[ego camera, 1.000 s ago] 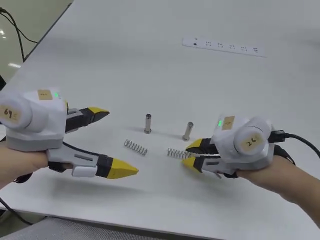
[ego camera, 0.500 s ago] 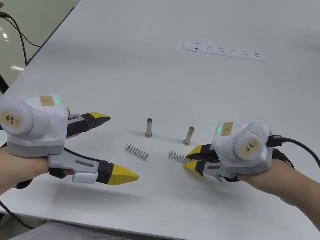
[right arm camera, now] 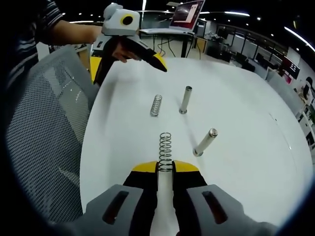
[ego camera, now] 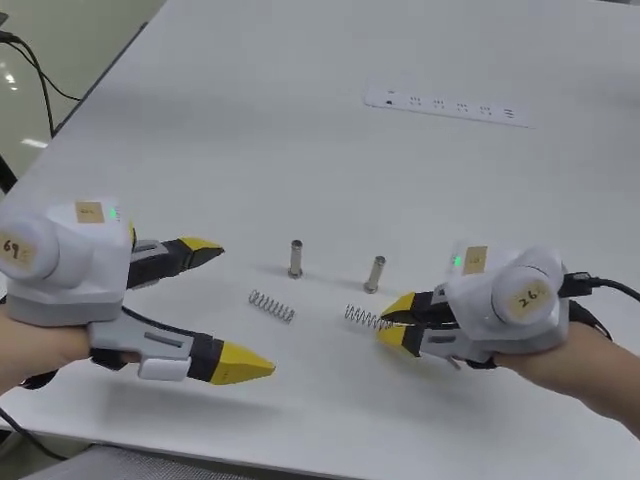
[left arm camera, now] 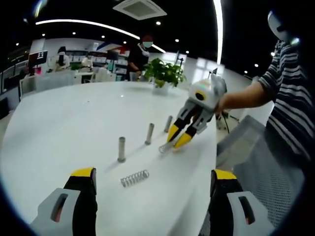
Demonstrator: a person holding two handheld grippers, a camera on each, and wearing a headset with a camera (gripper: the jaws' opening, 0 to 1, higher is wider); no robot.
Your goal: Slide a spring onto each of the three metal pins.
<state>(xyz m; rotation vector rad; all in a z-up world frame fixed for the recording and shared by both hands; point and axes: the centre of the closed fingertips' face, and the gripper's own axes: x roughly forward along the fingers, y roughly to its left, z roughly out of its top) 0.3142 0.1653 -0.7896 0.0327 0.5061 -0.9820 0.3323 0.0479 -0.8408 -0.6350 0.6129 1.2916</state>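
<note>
Plainly white table (ego camera: 300, 100) bears pins (ego camera: 296, 258); perhaps office (left arm camera: 74, 69) beyond.

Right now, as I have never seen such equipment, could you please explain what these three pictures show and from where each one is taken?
There is no robot here. A person holds a hand-held gripper in each hand, a tool with two yellow-tipped jaws. The head view comes from a camera on the person's head, looking down at a white table. The two round pictures come from a camera on each tool, looking forward along its jaws.

The left hand-held gripper is open and holds nothing. The right hand-held gripper is closed on one end of a spring. A second spring lies loose on the table. In the left gripper view, three metal pins stand upright in a row: the near pin, the middle pin and the far pin. A power strip lies farther back.
</note>
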